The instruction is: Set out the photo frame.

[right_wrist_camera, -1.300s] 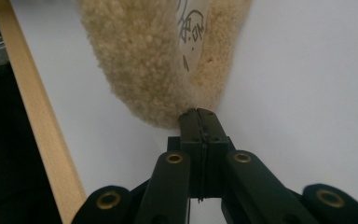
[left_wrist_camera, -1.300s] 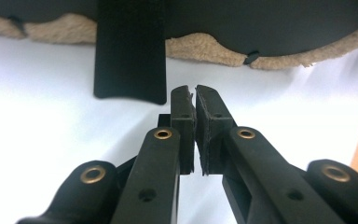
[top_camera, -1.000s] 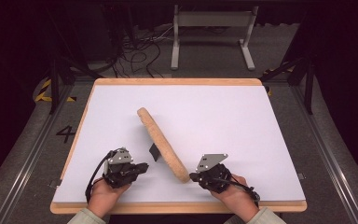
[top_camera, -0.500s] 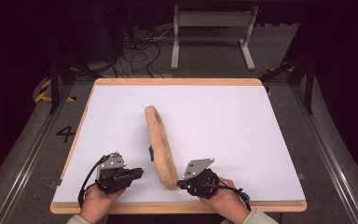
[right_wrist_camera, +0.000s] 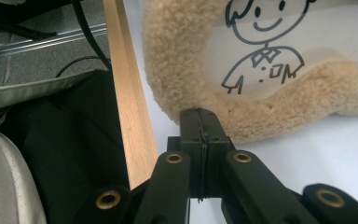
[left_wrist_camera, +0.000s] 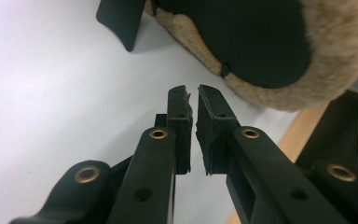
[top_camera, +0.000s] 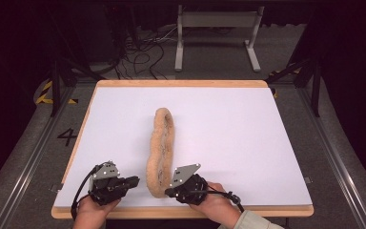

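Jaws of my right gripper (right_wrist_camera: pixel 200 122) are pressed flat together, pad against pad, with nothing between them. In the right gripper view their tips reach the lower fleecy edge of the long plush thing (right_wrist_camera: pixel 279 112); if they really touch the fleece or stop just before it, I cannot tell. Above this edge, toward 12 o'clock, the thing has a pale panel (right_wrist_camera: pixel 279 42) with a drawn cartoon figure on it. From 10 to 7 o'clock runs the wooden border (right_wrist_camera: pixel 130 116) of the board, and beyond it a light sleeve (right_wrist_camera: pixel 4 177) of mine shows.

My left gripper (left_wrist_camera: pixel 192 93) is almost closed: a thin slit stays between the two pads and nothing is in it. In the left gripper view the plush thing (left_wrist_camera: pixel 335 56) lies toward 1 o'clock, a little beyond the tips and not touching them; here it shows a dark underside (left_wrist_camera: pixel 242 37) with a beige fleece rim around it. A small black flap (left_wrist_camera: pixel 121 21) lies toward 11 o'clock on the white surface.

In the high view the plush thing (top_camera: pixel 160 148) lies in a soft curve on the white board (top_camera: pixel 228 124), from the middle down to the near edge at 6 o'clock. My left gripper (top_camera: pixel 134 180) is just beside its near end at the 9 o'clock side, and my right gripper (top_camera: pixel 168 192) is at the same end from the 3 o'clock side. Both hands hold the grippers low over the board.
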`<action>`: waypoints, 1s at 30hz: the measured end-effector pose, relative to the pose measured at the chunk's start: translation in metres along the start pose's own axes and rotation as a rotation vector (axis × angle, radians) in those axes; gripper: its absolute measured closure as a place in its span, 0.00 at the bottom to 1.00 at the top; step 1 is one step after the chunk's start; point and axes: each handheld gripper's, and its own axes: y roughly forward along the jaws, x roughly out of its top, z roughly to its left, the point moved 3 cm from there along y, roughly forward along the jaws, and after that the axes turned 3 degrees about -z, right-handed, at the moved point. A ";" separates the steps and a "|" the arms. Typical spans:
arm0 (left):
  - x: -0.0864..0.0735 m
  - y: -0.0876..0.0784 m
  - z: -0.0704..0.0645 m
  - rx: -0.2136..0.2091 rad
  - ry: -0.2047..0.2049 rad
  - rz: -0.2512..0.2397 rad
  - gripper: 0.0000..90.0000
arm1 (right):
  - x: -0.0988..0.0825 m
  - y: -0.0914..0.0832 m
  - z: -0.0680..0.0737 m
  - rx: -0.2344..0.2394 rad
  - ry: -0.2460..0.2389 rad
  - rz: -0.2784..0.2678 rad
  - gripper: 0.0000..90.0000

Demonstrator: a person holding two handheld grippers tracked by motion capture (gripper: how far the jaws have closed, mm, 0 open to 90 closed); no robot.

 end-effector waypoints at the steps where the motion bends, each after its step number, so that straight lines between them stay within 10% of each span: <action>1: 0.000 -0.001 -0.001 -0.001 -0.011 -0.001 0.92 | 0.001 0.001 0.000 0.004 -0.001 -0.001 1.00; 8: -0.002 -0.017 -0.010 -0.043 -0.027 -0.047 0.94 | -0.003 -0.001 -0.005 -0.011 0.009 0.010 1.00; 19: 0.017 -0.037 -0.040 -0.237 0.039 -0.230 0.95 | -0.016 -0.015 -0.032 -0.094 0.066 0.015 1.00; 30: 0.015 0.008 -0.065 -0.258 0.142 -0.051 0.95 | -0.022 -0.024 -0.042 -0.131 0.094 0.011 1.00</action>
